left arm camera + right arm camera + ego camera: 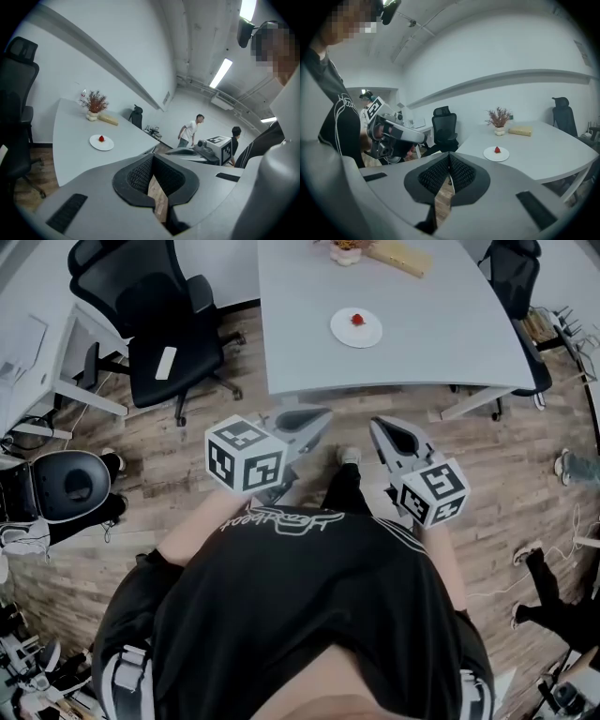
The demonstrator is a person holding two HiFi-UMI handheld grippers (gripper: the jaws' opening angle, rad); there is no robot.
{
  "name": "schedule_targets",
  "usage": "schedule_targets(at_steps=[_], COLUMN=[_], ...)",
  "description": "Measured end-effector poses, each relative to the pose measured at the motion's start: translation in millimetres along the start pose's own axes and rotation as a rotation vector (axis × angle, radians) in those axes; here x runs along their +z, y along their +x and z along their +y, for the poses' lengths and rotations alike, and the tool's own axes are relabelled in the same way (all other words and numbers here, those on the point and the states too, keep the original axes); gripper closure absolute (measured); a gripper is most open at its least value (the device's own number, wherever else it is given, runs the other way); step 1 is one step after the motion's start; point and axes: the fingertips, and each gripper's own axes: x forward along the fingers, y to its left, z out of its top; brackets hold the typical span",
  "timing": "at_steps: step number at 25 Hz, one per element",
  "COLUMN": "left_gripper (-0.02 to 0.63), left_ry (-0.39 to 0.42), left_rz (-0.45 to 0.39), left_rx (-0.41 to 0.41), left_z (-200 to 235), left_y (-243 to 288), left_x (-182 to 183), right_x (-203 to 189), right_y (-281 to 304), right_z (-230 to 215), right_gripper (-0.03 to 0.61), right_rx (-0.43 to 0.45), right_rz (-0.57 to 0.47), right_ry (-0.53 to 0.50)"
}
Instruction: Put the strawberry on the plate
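Strawberry (357, 320) sits on the plate (371, 335), on the worktop (441, 334). Left tongs (317, 418) and right tongs (382, 426) are both closed, empty, well apart from the plate.

Office; black swivel chair (164, 343); large grey meeting table (441, 334); ceiling strip light (221, 72).

Grey worktop (441, 334) on wood floor (187, 442). Dried-flower vase (345, 251) and tan block (401, 257) side by side at far edge. Black office chair (164, 334) at left, slim white object (165, 363) on seat. Second black chair (514, 277) at right. Person in white shirt (190, 132) in background.
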Motion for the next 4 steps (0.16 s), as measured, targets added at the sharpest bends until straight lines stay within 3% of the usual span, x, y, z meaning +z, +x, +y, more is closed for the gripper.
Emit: schedule_targets(at_steps=[4], left_gripper=[0.607], left_ry=[0.0], left_rz=[0.004], left_rx=[-0.01], left_z=[-2.5], left_y=[7.1], left_x=[-1.7], right_x=[-1.0], right_y=[-3.1], right_z=[-4.8], right_gripper=[0.569], right_rx=[-0.009], right_rz=[-0.001], right_ry=[-0.005])
